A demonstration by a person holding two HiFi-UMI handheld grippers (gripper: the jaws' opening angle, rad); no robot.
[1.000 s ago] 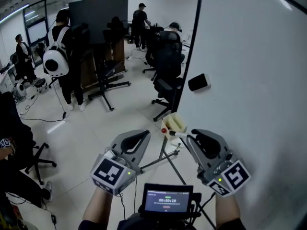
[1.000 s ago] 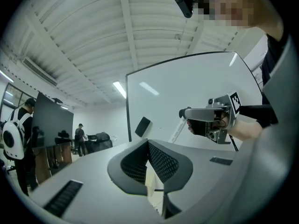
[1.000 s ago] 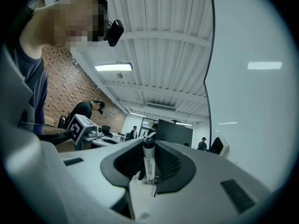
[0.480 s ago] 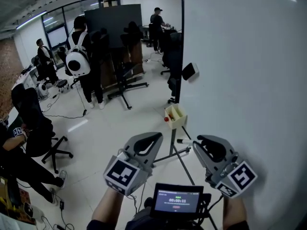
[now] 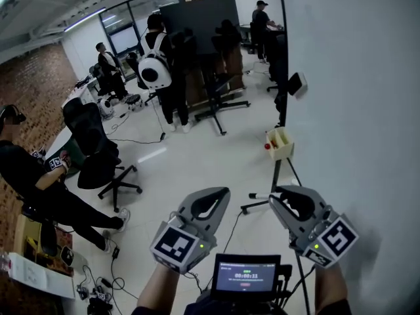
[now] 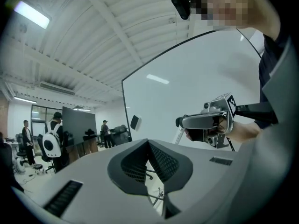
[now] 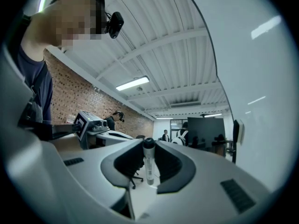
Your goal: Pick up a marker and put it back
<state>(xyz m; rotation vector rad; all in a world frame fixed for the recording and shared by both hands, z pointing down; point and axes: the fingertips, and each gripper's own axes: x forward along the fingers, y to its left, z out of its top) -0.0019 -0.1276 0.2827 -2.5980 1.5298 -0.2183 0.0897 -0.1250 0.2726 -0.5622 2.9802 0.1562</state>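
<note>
Between the right gripper's (image 7: 149, 161) jaws, a black-capped white marker (image 7: 148, 168) is clamped: pickup done, return to the holder (image 5: 280, 148) ahead judged outstanding. The left gripper's (image 6: 148, 146) jaws are closed, empty.

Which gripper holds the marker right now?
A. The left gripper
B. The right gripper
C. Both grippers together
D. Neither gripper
B: in the right gripper view, the right gripper has its jaws closed on the white marker, while the left gripper has its jaws together with nothing between them.
</note>
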